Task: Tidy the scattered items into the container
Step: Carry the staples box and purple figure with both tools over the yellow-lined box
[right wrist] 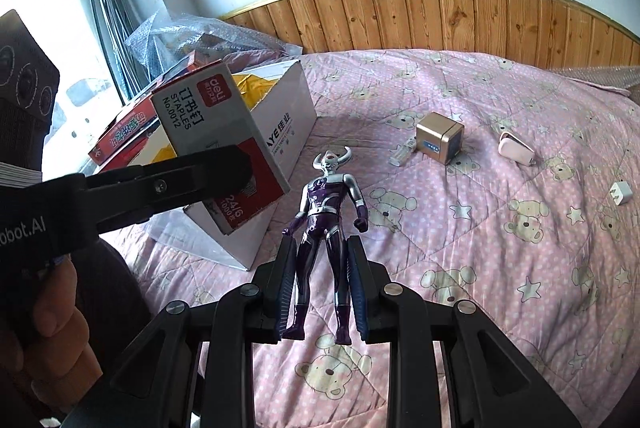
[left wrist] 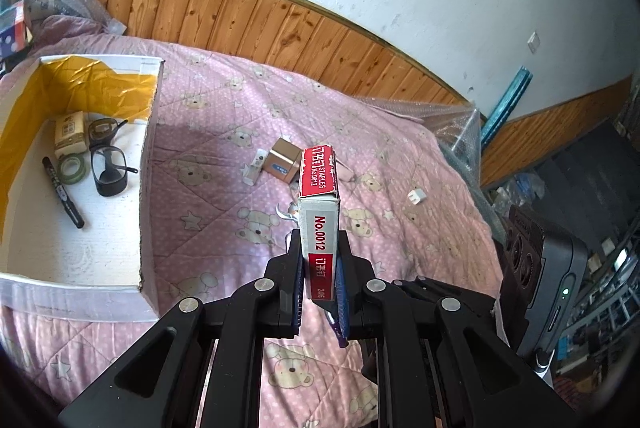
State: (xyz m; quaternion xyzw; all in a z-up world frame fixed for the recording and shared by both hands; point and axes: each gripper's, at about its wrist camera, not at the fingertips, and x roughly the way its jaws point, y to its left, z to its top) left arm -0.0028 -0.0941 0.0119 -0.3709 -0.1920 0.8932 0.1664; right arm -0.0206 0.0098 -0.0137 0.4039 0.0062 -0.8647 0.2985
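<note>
My left gripper is shut on a red and white staples box, held above the pink bedspread, right of the open white cardboard box. The box holds glasses, a tape roll, a marker and a small packet. In the right wrist view the left gripper with the staples box hangs beside the white box. My right gripper is shut on the legs of a purple and silver toy figure.
On the bedspread lie a gold cube, a small white stick, a pink case and a white charger plug. Bubble wrap lies at the bed's far edge. A wooden headboard runs behind.
</note>
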